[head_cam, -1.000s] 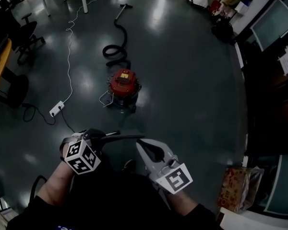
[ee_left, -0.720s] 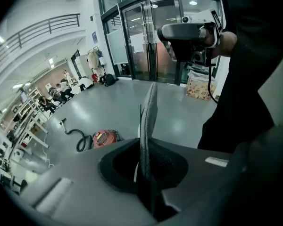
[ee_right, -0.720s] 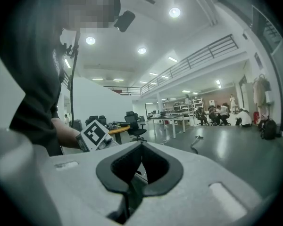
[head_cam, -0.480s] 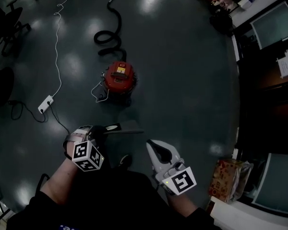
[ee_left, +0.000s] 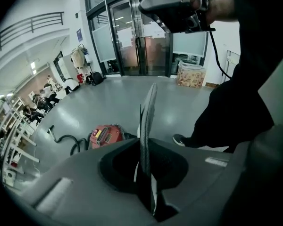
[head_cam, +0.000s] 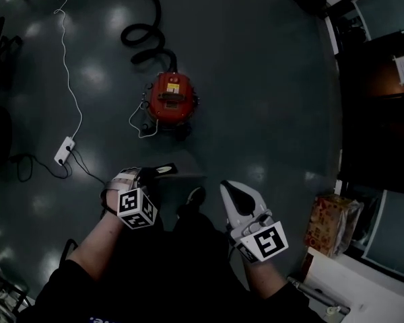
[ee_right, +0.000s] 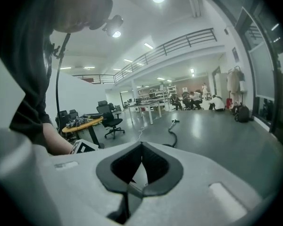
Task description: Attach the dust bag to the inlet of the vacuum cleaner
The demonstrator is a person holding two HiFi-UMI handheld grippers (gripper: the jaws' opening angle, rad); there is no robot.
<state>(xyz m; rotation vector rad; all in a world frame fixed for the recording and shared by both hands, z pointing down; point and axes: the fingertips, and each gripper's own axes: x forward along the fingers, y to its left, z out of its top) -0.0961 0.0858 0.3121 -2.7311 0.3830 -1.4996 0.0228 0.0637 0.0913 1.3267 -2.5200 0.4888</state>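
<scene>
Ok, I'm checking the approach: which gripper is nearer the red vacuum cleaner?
Left. The left gripper, holding the dust bag, is directly below the vacuum cleaner in the head view; the right gripper sits lower and off to the picture's right.

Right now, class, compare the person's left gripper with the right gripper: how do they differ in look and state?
The left gripper is shut on the flat dust bag, seen edge-on; the right gripper is shut on nothing. The left gripper's body looks dark grey, the right gripper's near white. The left gripper aims down toward the red vacuum cleaner; the right gripper points more level. Both have their jaws closed.
</scene>
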